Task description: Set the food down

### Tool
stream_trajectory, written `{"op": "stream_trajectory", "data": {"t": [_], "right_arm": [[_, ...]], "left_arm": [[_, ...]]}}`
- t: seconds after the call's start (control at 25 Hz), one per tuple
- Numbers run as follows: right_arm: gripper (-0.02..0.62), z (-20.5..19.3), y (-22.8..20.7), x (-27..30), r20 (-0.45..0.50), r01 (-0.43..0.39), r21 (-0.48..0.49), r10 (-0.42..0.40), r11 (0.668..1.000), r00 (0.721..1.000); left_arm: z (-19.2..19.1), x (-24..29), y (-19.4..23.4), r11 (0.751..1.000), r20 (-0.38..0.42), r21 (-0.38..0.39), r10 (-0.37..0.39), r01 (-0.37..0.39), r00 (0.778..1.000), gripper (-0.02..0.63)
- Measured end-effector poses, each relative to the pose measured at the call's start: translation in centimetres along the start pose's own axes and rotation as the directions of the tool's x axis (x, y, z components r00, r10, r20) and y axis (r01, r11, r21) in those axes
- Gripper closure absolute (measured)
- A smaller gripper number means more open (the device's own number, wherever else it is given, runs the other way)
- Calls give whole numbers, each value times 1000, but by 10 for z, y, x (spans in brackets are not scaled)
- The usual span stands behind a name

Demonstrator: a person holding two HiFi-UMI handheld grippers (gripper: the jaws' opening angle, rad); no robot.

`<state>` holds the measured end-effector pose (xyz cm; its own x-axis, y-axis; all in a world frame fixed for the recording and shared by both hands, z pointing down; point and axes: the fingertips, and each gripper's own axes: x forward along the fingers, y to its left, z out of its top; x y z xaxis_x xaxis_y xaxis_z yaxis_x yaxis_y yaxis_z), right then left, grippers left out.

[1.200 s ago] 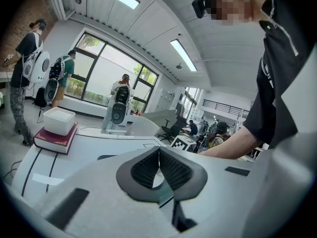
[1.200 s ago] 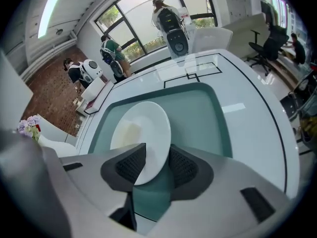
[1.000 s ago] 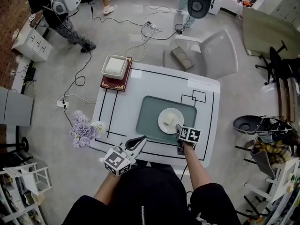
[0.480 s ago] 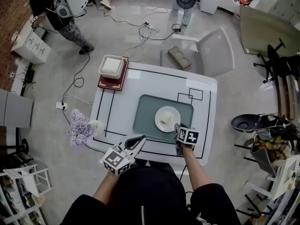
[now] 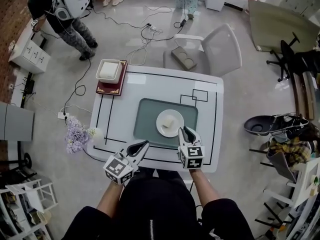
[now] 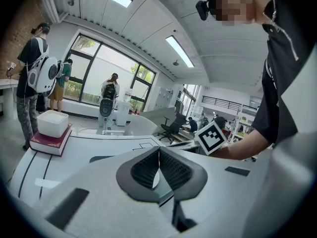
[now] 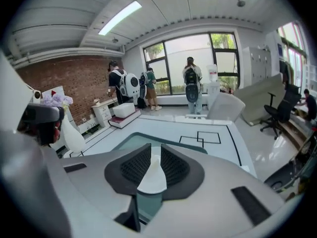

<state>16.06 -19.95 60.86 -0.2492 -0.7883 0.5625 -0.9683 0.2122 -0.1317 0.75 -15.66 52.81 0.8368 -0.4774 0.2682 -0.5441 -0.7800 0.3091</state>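
Observation:
A pale block of food (image 5: 169, 120) lies on a white plate (image 5: 170, 123), which sits on a grey-green tray (image 5: 145, 119) in the middle of the white table (image 5: 115, 114). My right gripper (image 5: 186, 132) points at the plate's near right rim, and its tips stop just short of the food. Its jaws are closing with nothing between them; in the right gripper view (image 7: 153, 151) the plate (image 7: 151, 180) shows through the narrow gap. My left gripper (image 5: 143, 145) hovers over the table's front edge, left of the tray. Its jaws (image 6: 159, 151) meet, holding nothing.
A white box on a red book (image 5: 111, 76) sits at the table's far left corner. A vase of purple flowers (image 5: 76, 134) stands off the left edge. A grey chair (image 5: 210, 51) faces the far side. A person (image 5: 65, 9) and cables are on the floor beyond.
My right gripper has drawn back from the plate's right side towards the front edge, and its jaws have narrowed. The food stays on the plate. The left gripper has hardly moved.

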Motion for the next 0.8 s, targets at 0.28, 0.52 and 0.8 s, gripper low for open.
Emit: {"op": "stream_trajectory", "data": {"t": [0.28, 0.52, 0.8], "right_arm": [[571, 27, 5, -44, 141, 2, -32, 3, 999, 990], [572, 11, 10, -78, 162, 46, -4, -45, 999, 986], [572, 3, 50, -118, 208, 86, 0, -84, 996, 975]], "left_arm": [[6, 9, -16, 1000, 6, 19, 21, -21, 1000, 598], [1, 1, -32, 999, 18, 27, -18, 18, 1000, 598], [-19, -27, -51, 997, 10, 52, -54, 53, 998, 598]]}}
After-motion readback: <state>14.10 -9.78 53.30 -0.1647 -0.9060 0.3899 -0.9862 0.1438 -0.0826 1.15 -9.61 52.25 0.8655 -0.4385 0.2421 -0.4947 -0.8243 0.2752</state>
